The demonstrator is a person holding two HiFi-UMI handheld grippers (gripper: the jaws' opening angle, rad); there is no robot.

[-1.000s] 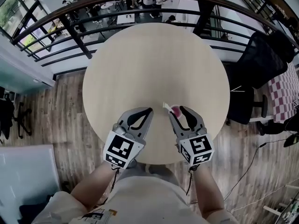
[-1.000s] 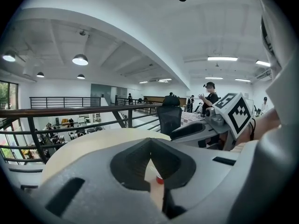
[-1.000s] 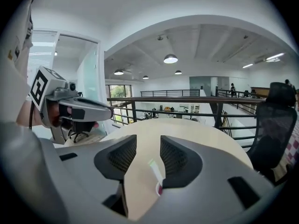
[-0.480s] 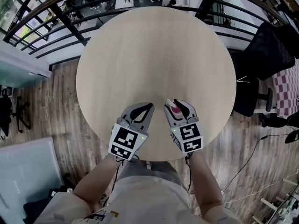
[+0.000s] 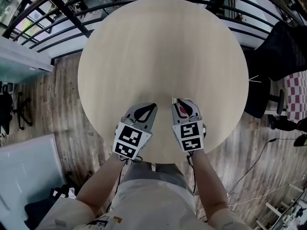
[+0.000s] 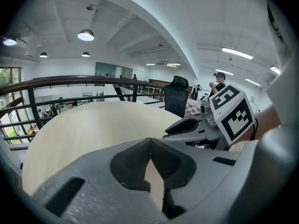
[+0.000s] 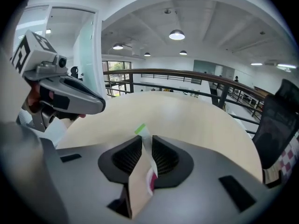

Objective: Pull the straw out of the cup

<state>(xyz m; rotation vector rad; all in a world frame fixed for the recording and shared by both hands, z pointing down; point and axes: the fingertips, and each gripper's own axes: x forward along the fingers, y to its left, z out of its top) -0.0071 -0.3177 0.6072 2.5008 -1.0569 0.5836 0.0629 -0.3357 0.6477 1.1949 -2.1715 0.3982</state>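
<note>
My right gripper (image 5: 178, 101) hovers over the near part of the round wooden table (image 5: 163, 47). Its jaws are closing on a flat white paper-wrapped straw (image 7: 148, 160) with a green tip and a pink mark. The straw's white end (image 5: 173, 99) pokes out past the fingertips. In the right gripper view the jaws (image 7: 145, 141) pinch the strip upright between them. My left gripper (image 5: 153, 105) sits just to the left, shut with nothing in it; its tips (image 6: 150, 140) meet. No cup is in any view.
A black railing (image 5: 48, 32) curves behind the table, with a lower floor beyond it. A black office chair (image 5: 283, 47) stands at the right. The tabletop carries nothing else. Wooden floor surrounds it.
Both grippers have sunk toward the tabletop, side by side. The right jaws have narrowed on the wrapped straw. The left stays shut.
</note>
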